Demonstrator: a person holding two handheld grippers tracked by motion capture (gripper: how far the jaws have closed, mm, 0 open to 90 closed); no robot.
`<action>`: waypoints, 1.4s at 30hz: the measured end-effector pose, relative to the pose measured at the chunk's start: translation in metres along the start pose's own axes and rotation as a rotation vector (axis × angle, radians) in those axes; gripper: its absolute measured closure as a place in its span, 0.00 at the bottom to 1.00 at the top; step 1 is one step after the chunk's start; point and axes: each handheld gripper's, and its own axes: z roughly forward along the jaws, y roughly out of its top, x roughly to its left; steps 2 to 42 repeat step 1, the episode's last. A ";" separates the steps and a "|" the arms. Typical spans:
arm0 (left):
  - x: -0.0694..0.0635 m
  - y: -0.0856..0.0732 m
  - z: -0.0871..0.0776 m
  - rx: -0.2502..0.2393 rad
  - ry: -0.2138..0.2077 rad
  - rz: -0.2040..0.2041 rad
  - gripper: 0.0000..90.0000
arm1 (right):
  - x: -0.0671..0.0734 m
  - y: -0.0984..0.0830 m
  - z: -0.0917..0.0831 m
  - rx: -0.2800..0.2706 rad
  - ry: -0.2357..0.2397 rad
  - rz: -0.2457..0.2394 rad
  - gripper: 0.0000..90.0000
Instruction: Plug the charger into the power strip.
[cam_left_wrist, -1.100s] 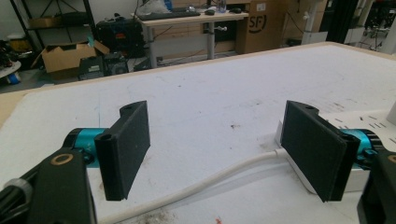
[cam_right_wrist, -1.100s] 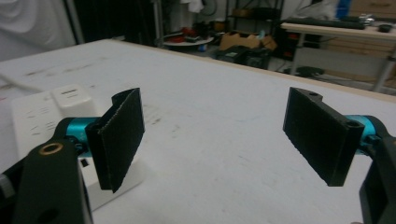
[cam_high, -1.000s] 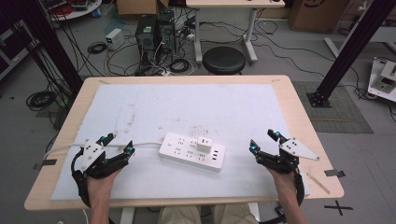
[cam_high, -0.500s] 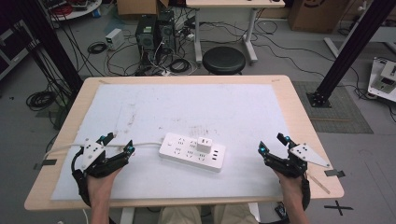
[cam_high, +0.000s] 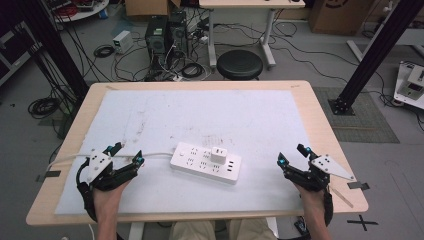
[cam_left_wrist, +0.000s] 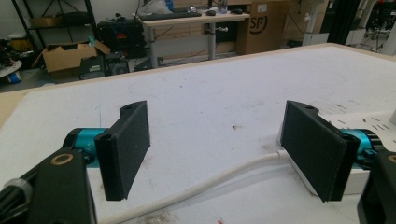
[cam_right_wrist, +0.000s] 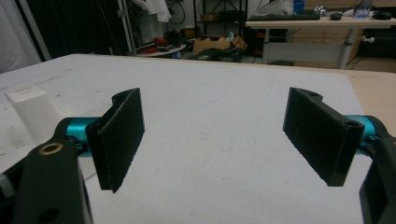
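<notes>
Your light wooden desk (cam_high: 320, 120) carries a big white mat (cam_high: 200, 120) that covers nearly all of its top, scuffed with faint dark marks near the middle. On that mat, near your edge and roughly centred between your hands, lies the white rectangular plastic power strip (cam_high: 200, 162), flat and slightly slanted, with a small white cube-shaped charger (cam_high: 218, 154) plugged upright into it. The strip's white cord (cam_high: 75, 157) runs off to your left across the mat, passing under your left tool (cam_high: 126, 154); in the left gripper view you see the cord crossing the mat between the two black jaws without touching either, and the strip's end just behind the right-hand jaw. Your left tool has its jaws spread wide with nothing gripped. Your right tool (cam_high: 292, 154) sits near the right edge of the mat, well apart from the strip, jaws likewise spread wide over bare mat; in the right gripper view the charger stands at the far left, beyond the jaw.
</notes>
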 end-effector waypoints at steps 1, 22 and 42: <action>0.000 0.000 0.000 0.003 -0.001 0.002 0.27 | 0.000 0.000 0.000 0.001 0.001 -0.001 0.24; 0.000 0.000 0.000 0.003 -0.001 0.002 0.27 | 0.000 0.000 0.000 0.001 0.001 -0.001 0.24; 0.000 0.000 0.000 0.003 -0.001 0.002 0.27 | 0.000 0.000 0.000 0.001 0.001 -0.001 0.24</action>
